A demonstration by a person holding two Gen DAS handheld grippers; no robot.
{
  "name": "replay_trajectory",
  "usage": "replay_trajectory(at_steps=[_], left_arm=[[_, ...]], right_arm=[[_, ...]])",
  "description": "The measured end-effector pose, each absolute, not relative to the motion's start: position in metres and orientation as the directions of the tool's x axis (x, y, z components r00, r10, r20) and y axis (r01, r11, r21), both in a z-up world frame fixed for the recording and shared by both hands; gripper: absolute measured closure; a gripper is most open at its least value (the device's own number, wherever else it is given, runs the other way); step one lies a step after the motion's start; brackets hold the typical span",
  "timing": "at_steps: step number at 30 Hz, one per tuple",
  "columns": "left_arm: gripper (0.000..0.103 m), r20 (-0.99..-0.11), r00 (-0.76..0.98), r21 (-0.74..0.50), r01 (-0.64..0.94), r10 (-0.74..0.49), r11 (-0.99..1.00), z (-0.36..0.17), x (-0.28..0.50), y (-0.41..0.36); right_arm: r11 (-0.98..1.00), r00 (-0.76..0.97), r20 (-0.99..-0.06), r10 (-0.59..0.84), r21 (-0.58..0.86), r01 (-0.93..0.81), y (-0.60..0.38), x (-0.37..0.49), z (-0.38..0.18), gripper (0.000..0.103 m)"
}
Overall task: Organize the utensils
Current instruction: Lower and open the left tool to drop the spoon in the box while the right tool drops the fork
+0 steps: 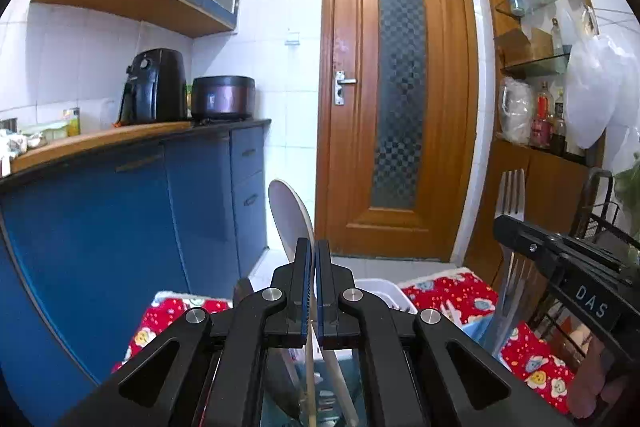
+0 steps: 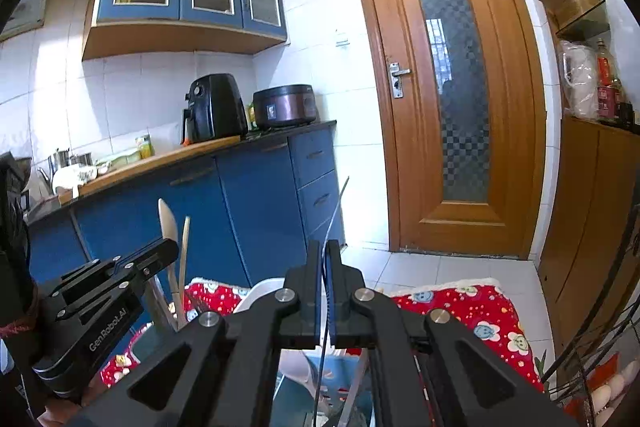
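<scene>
My left gripper (image 1: 314, 247) is shut on a pale spoon (image 1: 289, 213) whose bowl stands up above the fingertips. Its handle and a thin pale stick (image 1: 309, 379) run down between the jaws. In the right wrist view the same gripper (image 2: 168, 251) holds the spoon (image 2: 166, 219) and the stick (image 2: 184, 247) upright. My right gripper (image 2: 324, 247) is shut on a metal fork (image 2: 336, 211), seen edge-on. In the left wrist view the right gripper (image 1: 502, 227) has the fork's tines (image 1: 511, 193) pointing up. Both grippers hover side by side above a white basket (image 1: 378, 287).
A red patterned cloth (image 1: 452, 291) lies under the basket on a glass-topped surface. A black wire rack (image 1: 600, 215) stands at the right, with eggs (image 2: 604, 397) near it. Blue cabinets with a worktop (image 1: 120, 139) run along the left. A wooden door (image 1: 400, 99) is straight ahead.
</scene>
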State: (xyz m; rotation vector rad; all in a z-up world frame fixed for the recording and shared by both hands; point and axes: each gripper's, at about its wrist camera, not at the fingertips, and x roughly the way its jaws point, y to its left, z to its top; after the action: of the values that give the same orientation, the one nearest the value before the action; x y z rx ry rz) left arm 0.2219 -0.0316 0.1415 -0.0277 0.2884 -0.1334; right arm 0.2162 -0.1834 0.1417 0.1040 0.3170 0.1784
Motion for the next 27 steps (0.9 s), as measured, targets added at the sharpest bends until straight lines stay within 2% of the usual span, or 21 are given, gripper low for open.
replay_trajectory(at_steps=[9,14,27], left_arm=[[0.101,-0.321,0.931,-0.07,0.159,-0.173,0.985,0.129,0.219,-0.033],[0.1,-0.335,0.924,-0.068,0.17,-0.184,0.983,0.127,0.212,-0.035],[0.094,-0.368,0.903,-0.13,0.185,-0.22,0.974,0.137,0.185,-0.023]], right_arm=[[0.97,0.912,-0.343,0.225,0.166,-0.177,-0.185,0.212,0.13,0.097],[0.966,0.916,-0.325,0.235,0.182,-0.183,-0.186,0.204,0.136,0.084],[0.96,0.925,-0.289,0.246,0.203,-0.192,-0.187,0.166,0.159,0.078]])
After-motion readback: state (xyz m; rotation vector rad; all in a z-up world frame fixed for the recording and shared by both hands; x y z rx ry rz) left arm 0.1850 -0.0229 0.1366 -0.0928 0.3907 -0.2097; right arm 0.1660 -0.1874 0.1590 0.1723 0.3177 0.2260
